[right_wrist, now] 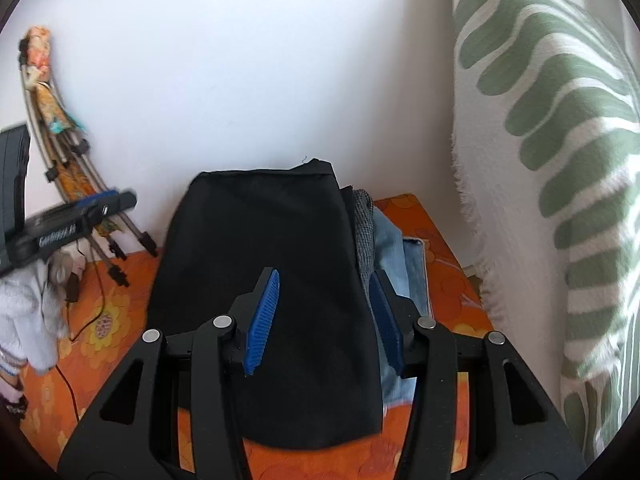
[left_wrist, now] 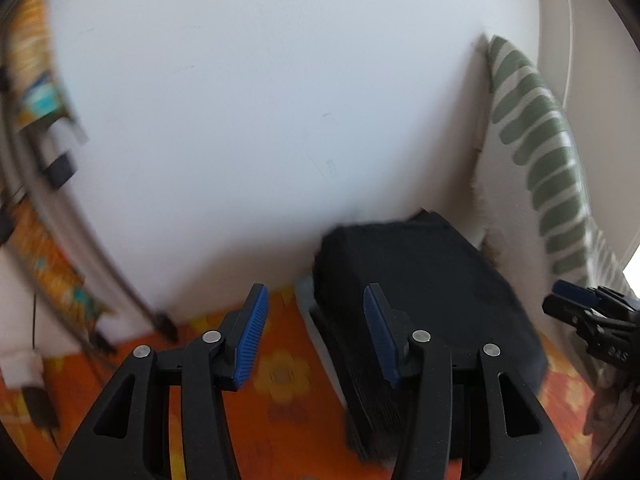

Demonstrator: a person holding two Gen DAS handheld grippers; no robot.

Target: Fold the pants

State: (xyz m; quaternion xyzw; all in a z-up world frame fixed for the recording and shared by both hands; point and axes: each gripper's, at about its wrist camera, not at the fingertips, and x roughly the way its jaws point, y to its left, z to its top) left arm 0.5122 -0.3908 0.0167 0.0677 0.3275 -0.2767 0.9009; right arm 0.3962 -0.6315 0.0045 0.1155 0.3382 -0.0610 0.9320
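Folded black pants (right_wrist: 264, 292) lie as a compact rectangular bundle on the orange flowered surface (right_wrist: 440, 248), far edge close against the white wall (right_wrist: 240, 60), atop or just beside a stack of other garments — grey knit (right_wrist: 362, 232) and light-blue denim (right_wrist: 400, 264) show at the right edge. The right hand-held gripper (right_wrist: 324, 320) hovers over the bundle with its jaws spread and nothing between the blue pads; the left hand-held gripper (left_wrist: 316, 336) is likewise spread and empty, above the bundle's left edge, where layered folds show. The fabric looks soft, matte and limp — light to lift, not fragile, not slippery, but prone to sag and unfold if taken by one layer only. Judged from its tidy outline, the folding appears complete or nearly so. A further hold is best taken at the two near corners, pinching through all layers at once, or along the thick folded side edge; a grip at mid-panel would likely gather only the top ply. A green-striped cushion (right_wrist: 560, 160) stands to the right, apart from the pants.
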